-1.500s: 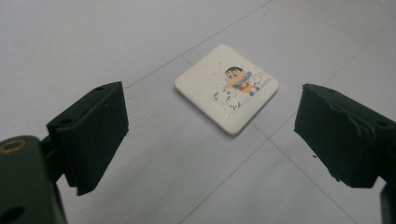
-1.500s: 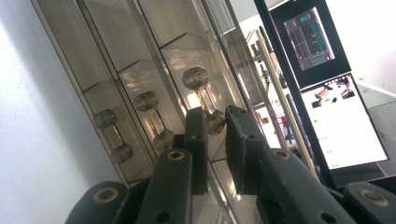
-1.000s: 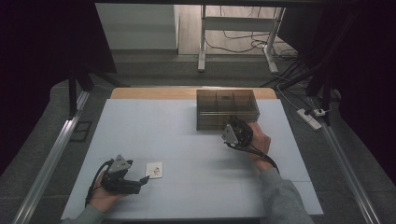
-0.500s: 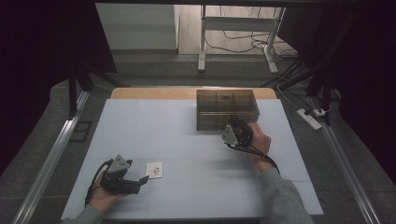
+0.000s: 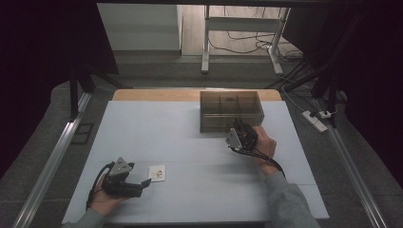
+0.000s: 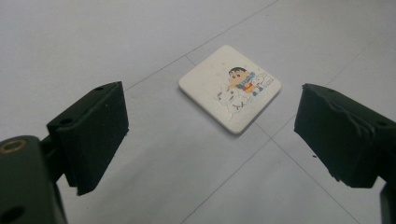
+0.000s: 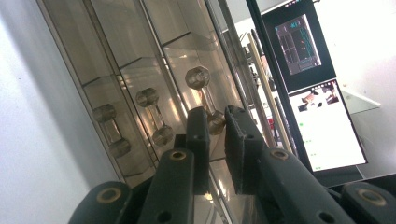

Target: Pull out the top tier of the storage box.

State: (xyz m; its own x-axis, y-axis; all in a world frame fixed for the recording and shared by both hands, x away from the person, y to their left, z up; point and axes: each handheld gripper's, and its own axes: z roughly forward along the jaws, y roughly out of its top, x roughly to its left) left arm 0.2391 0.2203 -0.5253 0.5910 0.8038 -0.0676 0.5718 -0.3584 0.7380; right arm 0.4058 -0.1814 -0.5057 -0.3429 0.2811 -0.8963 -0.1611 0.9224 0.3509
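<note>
Left hand [image 5: 102,199] lies low on the near left of the table [image 5: 190,137], palm wrapped around the left gripper [image 5: 142,183], which points level across the surface toward the small square tile [image 5: 157,172]. In the left gripper view the jaws stand wide apart, nothing between the pads. The tile [image 6: 229,94] lies flat on the table just ahead of the fingertips, roughly centred on the gap between them, with its printed cartoon face up and one corner turned toward the jaws. No contact between the pads and the tile.

Right hand [image 5: 263,145] is held further out on the table, wrist bent and forearm coming in from the near right in a grey sleeve [image 5: 287,204]. It carries the right gripper [image 5: 236,129] tipped up against the near wall of the smoked clear box [image 5: 231,111]. In the right gripper view the right gripper [image 7: 217,123] has its jaws drawn nearly together, with a narrow slit left between them. They sit at one of the three dumbbell-shaped knobs [image 7: 204,95] on the box front; whether the pads actually pinch that knob cannot be told. The other two knobs sit off to one side of the fingertips.
</note>
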